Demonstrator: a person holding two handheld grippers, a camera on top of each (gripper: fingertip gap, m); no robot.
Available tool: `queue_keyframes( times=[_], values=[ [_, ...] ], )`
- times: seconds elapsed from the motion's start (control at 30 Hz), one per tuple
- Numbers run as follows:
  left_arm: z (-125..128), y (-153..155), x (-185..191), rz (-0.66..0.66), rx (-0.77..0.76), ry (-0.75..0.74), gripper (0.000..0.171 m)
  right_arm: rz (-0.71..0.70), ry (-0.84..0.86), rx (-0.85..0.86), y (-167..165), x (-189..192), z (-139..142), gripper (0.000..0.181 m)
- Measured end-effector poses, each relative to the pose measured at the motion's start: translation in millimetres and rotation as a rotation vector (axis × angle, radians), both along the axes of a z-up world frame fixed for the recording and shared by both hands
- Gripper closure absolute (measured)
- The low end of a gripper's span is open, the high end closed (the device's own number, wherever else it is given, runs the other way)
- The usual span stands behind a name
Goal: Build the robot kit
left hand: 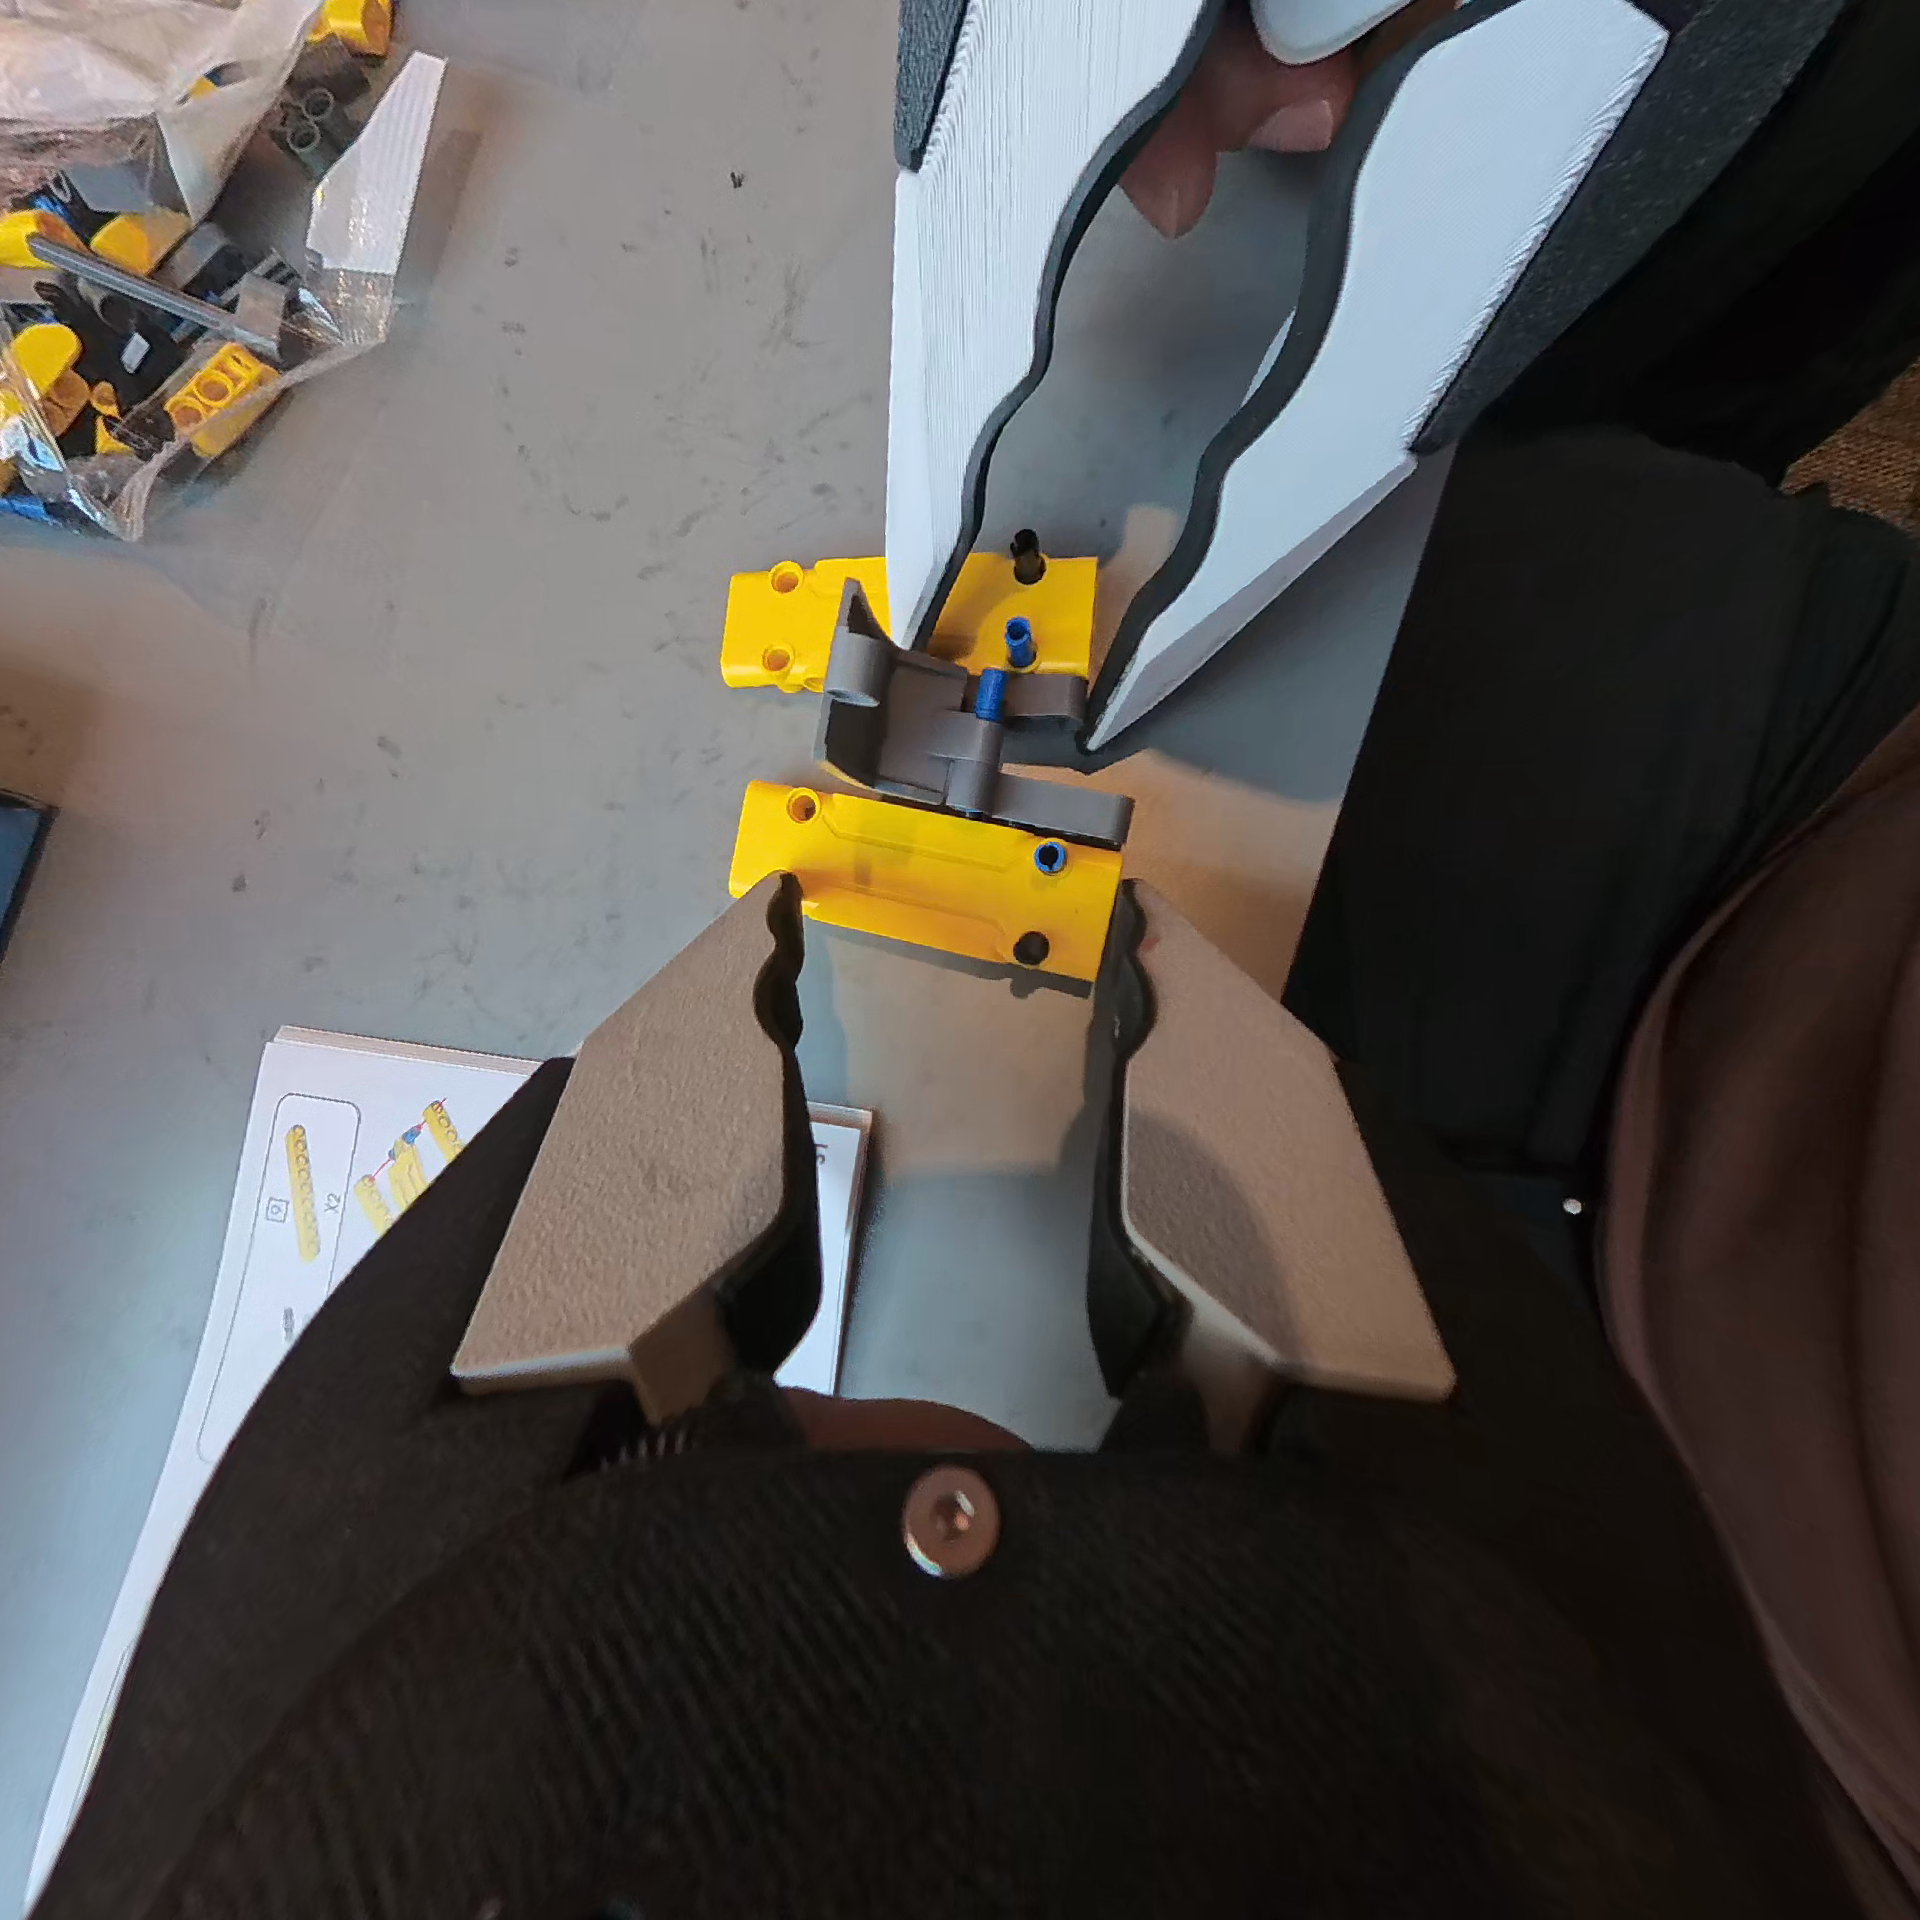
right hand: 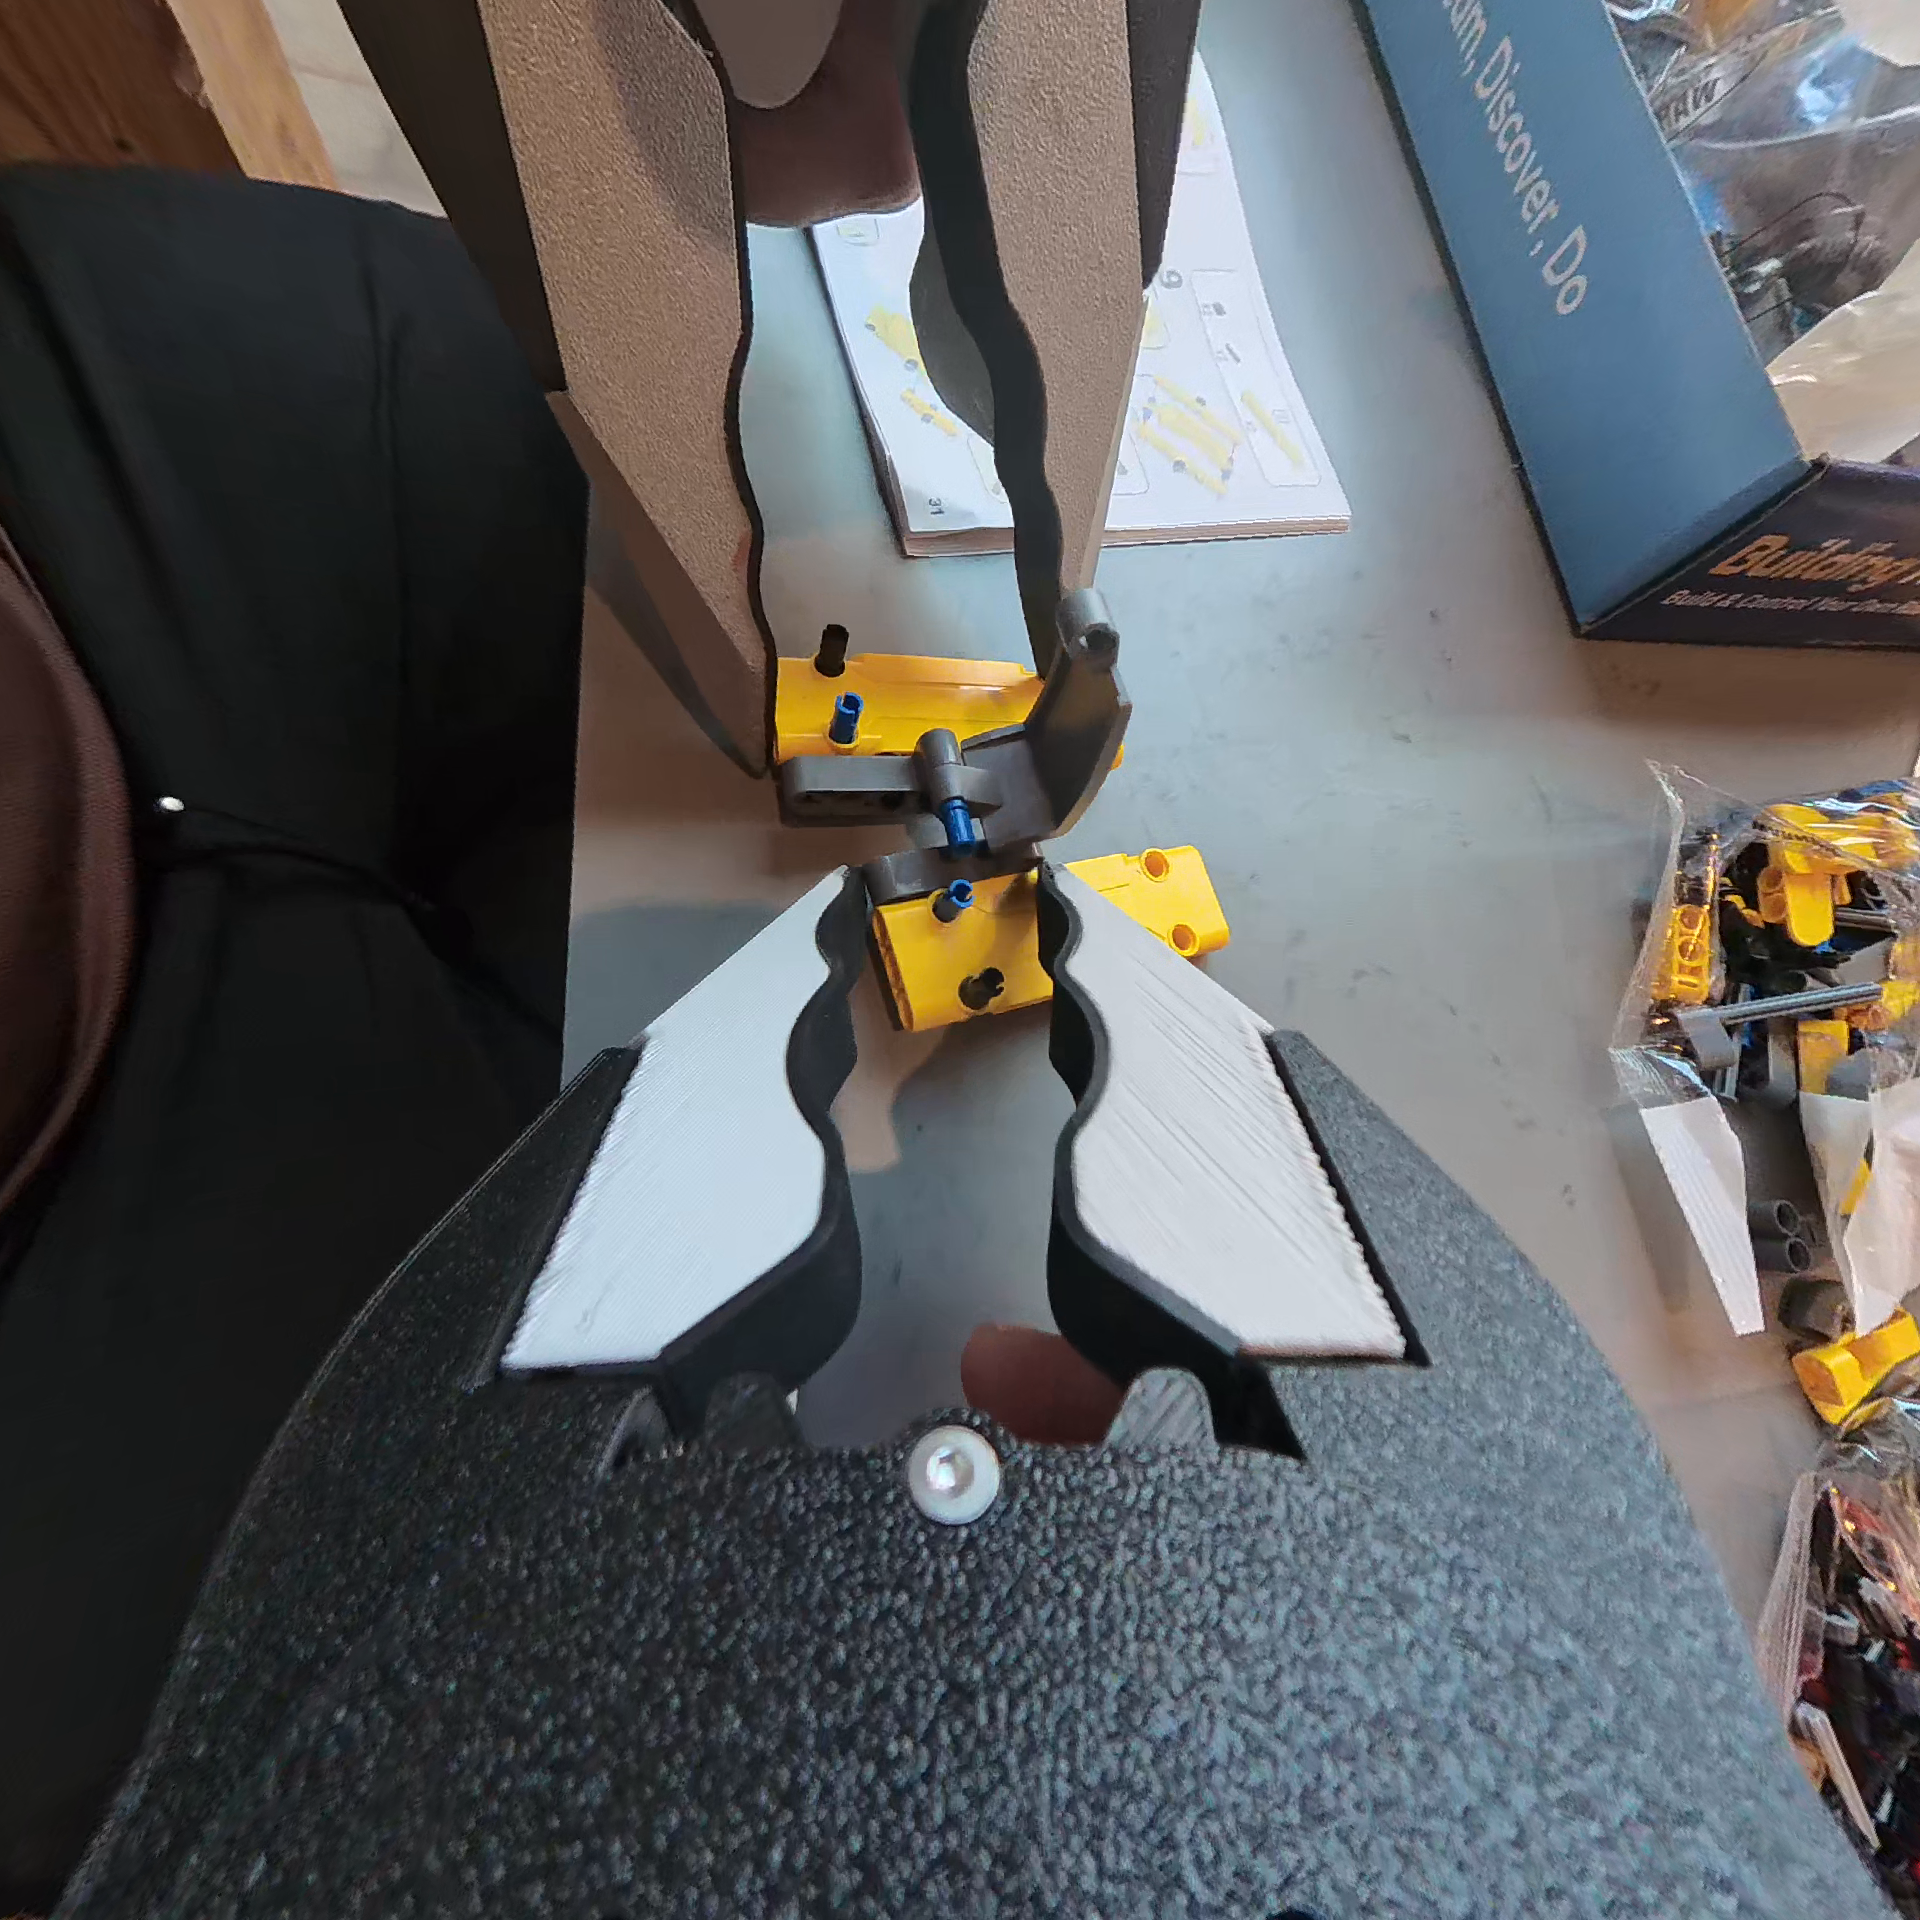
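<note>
The left gripper (left hand: 956, 894) pinches the near yellow panel (left hand: 925, 883) across its long axis, while the right gripper (right hand: 951, 883) pinches the opposite yellow panel (right hand: 966, 956), grey hinge piece (left hand: 914, 727) between them.

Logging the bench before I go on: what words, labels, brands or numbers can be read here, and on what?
I don't quote writing; this is where it stands.
Blue box: pale lettering on its side, orange lettering on its end.
Instruction booklet: small printed numbers beside the part diagrams.
Bag inside the box: partial dark print.
Yellow panels, grey piece: no writing visible.
</note>
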State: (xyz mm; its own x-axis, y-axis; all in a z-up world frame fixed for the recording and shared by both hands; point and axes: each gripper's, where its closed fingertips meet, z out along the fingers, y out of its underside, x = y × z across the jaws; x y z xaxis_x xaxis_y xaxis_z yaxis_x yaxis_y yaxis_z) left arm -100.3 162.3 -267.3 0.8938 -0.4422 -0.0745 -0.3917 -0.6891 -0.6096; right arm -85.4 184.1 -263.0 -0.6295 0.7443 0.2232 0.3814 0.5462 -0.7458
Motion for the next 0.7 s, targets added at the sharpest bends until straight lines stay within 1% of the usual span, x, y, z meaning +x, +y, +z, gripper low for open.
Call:
queue_keyframes(
  times=[0.17,0.27,0.37,0.47,0.7],
  values=[
    [7,-3,6,-0.013,0.026,-0.017,0.117,-0.005,-0.001,-0.013,1,1,1,0.149],
    [10,-1,9,-0.029,0.051,-0.002,0.117,-0.006,-0.002,-0.009,1,1,0,0.149],
    [7,-1,13,-0.054,0.051,0.014,0.123,-0.009,-0.003,-0.011,2,1,0,0.149],
    [3,0,12,-0.051,0.057,0.049,0.129,-0.018,-0.006,-0.023,4,5,1,0.150],
    [2,4,14,-0.028,0.072,0.076,0.132,-0.025,-0.006,-0.031,5,13,1,0.151]
  ],
)
